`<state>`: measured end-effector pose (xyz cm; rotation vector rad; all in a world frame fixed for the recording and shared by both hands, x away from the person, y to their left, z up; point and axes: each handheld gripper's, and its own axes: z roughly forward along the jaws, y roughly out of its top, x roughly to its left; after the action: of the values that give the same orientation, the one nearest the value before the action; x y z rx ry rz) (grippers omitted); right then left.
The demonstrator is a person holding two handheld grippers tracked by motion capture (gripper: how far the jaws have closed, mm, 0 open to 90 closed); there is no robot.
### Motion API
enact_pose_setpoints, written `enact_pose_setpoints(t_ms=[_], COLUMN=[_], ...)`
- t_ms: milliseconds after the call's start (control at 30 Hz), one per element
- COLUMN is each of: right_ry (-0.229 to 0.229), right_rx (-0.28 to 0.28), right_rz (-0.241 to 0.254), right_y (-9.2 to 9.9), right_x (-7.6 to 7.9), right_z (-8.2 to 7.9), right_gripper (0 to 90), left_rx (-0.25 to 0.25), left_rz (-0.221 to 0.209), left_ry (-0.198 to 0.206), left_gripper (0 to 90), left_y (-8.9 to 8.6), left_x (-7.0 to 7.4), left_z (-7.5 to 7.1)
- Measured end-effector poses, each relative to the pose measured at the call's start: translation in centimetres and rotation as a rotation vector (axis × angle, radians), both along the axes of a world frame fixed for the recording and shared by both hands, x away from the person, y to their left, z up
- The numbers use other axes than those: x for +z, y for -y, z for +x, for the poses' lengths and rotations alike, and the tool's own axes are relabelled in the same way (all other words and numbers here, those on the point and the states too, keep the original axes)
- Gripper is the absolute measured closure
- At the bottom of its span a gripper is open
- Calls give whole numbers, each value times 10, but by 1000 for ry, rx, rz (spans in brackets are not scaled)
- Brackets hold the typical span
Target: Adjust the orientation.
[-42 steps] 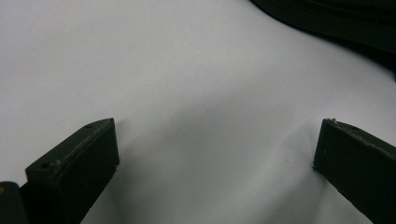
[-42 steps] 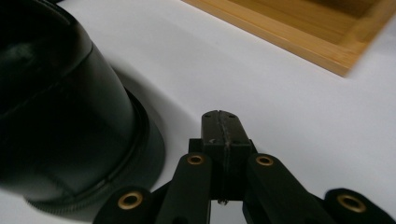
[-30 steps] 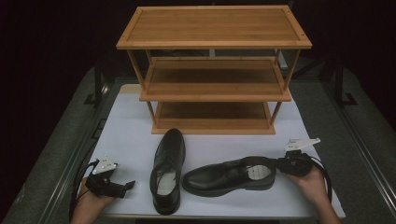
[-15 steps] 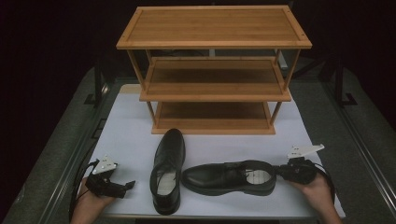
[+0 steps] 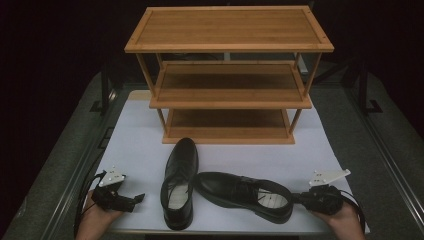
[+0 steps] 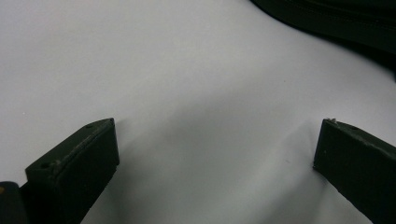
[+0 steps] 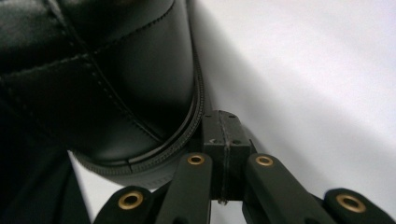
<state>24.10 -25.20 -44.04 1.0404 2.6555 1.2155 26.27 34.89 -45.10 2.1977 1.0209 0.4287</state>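
Observation:
Two black leather dress shoes lie on the white mat (image 5: 135, 145). The left shoe (image 5: 179, 182) points away from me; its side shows at the top of the left gripper view (image 6: 345, 23). The right shoe (image 5: 240, 192) lies crosswise, toe toward the left shoe and heel to the right. My right gripper (image 5: 296, 198) is shut with nothing between its jaws, and its tips (image 7: 223, 135) rest against the sole rim at that shoe's heel (image 7: 116, 84). To the left of the left shoe my left gripper (image 5: 137, 200) rests open over bare mat (image 6: 217, 154).
A three-tier bamboo shoe rack (image 5: 230, 75) stands at the back of the mat, with all its shelves bare. Bare mat lies between the rack and the shoes. Dark grey table surface (image 5: 70, 165) runs along both sides of the mat.
My right gripper has moved toward the front edge of the table and a little to the right. The right shoe's heel has swung toward me with it. The left gripper has stayed put.

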Motion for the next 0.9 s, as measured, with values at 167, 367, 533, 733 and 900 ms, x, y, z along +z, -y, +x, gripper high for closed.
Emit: enact_pose_setpoints(t_ms=[167, 367, 533, 733, 900], right_ry=[-19, -33, -30, -26, -27], right_rx=[36, 104, 172, 198, 222], right_rz=[19, 25, 25, 22, 27], right_y=[-3, -11, -25, -37, -42], right_x=[-1, 0, 0, 0, 0], right_z=[-11, -18, -19, -17, -16], right_gripper=[899, 899, 899, 899, 899], left_rx=[0, 0, 0, 0, 0], left_rz=[0, 0, 1, 0, 0], left_ry=[0, 0, 0, 0, -1], left_gripper=[0, 0, 0, 0, 0], left_y=[0, 0, 0, 0, 0], left_x=[0, 0, 0, 0, 0], left_z=[0, 0, 0, 0, 0])
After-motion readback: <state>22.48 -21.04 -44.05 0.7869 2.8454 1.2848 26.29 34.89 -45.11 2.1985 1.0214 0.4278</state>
